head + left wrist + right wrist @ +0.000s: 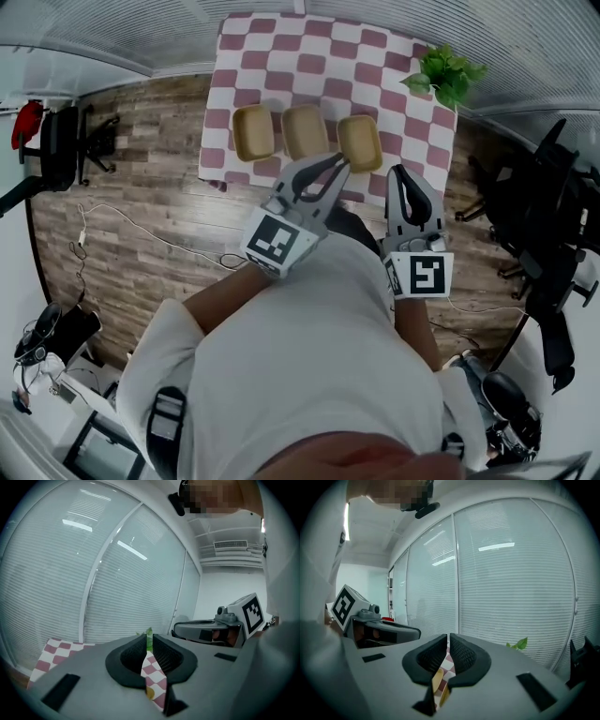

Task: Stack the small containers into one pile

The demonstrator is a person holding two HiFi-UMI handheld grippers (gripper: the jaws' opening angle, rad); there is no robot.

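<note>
Three small tan containers stand in a row on the pink-checked tablecloth (pixel 394 66): left one (pixel 254 132), middle one (pixel 305 131), right one (pixel 360 142), all separate and unstacked. My left gripper (pixel 337 164) hangs over the table's near edge, its tips just in front of the right container. Its jaws are shut with nothing between them (pixel 148 641). My right gripper (pixel 398 173) is held to the right, short of the table's edge, also shut and empty (pixel 447 646). A sliver of a tan container (pixel 438 679) shows through its narrow gap.
A potted green plant (pixel 448 75) sits at the table's far right corner. Black office chairs stand at the left (pixel 56 145) and right (pixel 544 216). A cable (pixel 141 230) trails across the wooden floor. Blinds cover the windows behind the table.
</note>
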